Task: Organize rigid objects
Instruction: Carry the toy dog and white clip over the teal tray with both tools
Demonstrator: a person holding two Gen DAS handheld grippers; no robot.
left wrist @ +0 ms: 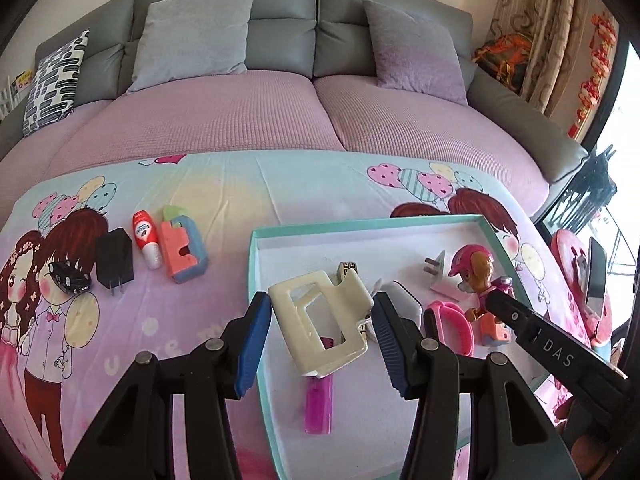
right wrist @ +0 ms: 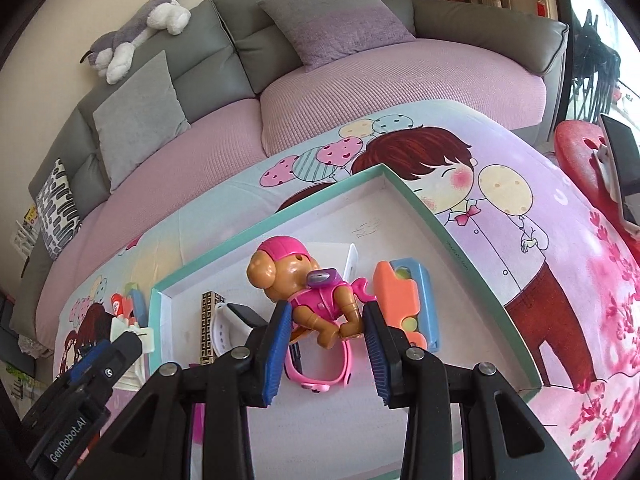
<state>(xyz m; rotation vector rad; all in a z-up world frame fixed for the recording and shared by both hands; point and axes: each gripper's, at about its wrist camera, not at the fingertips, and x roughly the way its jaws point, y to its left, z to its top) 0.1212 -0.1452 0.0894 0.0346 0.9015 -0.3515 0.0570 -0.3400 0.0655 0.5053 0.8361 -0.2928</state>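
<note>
A shallow box with a teal rim (left wrist: 360, 226) (right wrist: 420, 200) lies on the cartoon-print sheet. My left gripper (left wrist: 320, 322) is shut on a cream hair claw clip (left wrist: 320, 316), held over the box's left half. My right gripper (right wrist: 326, 328) (left wrist: 500, 304) is shut on a toy pup with a pink helmet (right wrist: 308, 296) (left wrist: 476, 280), over the box's right half. Inside the box lie a pink lighter (left wrist: 318, 408), a white plug (left wrist: 440, 276), a pink watch (right wrist: 320, 372), a gold-patterned lighter (right wrist: 208, 328) and an orange-blue toy (right wrist: 404, 304).
Left of the box on the sheet lie a black toy car (left wrist: 68, 278), a black charger (left wrist: 114, 262), a red-white bottle (left wrist: 146, 240) and another orange-blue toy (left wrist: 184, 248). A grey sofa (left wrist: 280, 40) stands behind. A red stool (right wrist: 580, 152) with a phone is at the right.
</note>
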